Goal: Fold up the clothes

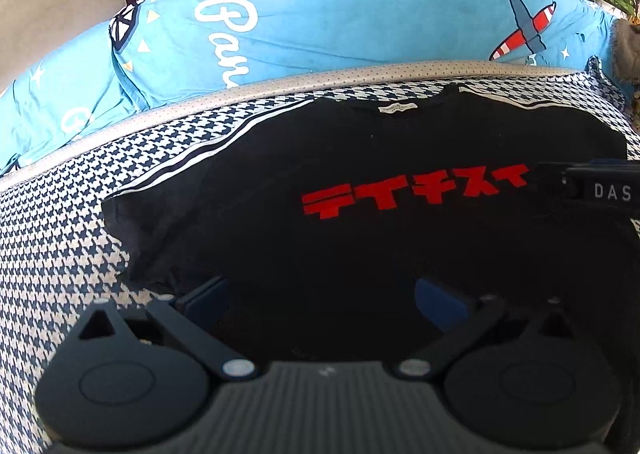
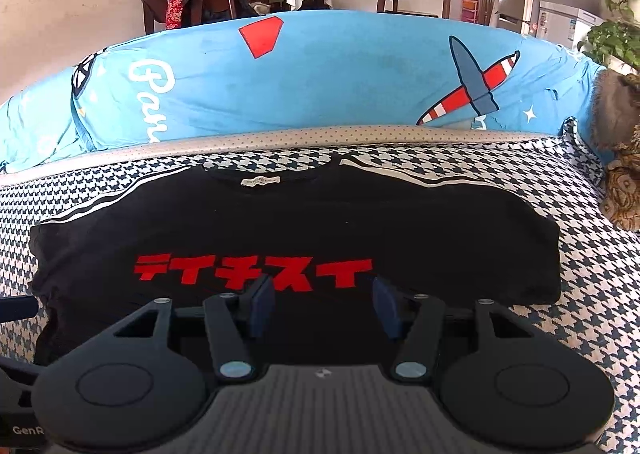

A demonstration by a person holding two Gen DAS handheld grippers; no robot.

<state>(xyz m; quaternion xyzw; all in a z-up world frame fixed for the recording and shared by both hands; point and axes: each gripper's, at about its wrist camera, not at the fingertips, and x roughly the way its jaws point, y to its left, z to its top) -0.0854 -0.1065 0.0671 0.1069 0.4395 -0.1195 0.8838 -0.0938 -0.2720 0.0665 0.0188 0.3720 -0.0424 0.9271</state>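
Note:
A black T-shirt with red lettering lies flat, front up, on a houndstooth cover; its collar and white label point away from me. It also shows in the right wrist view. My left gripper is open and empty, low over the shirt's near left part. My right gripper is open and empty, over the shirt's near edge just below the lettering. The right gripper's body shows at the right edge of the left wrist view.
A blue quilt with plane prints is bunched behind the cover along a dotted grey edge. A brown patterned cushion sits at the right. Chairs, a white-clothed table and a fridge stand further back.

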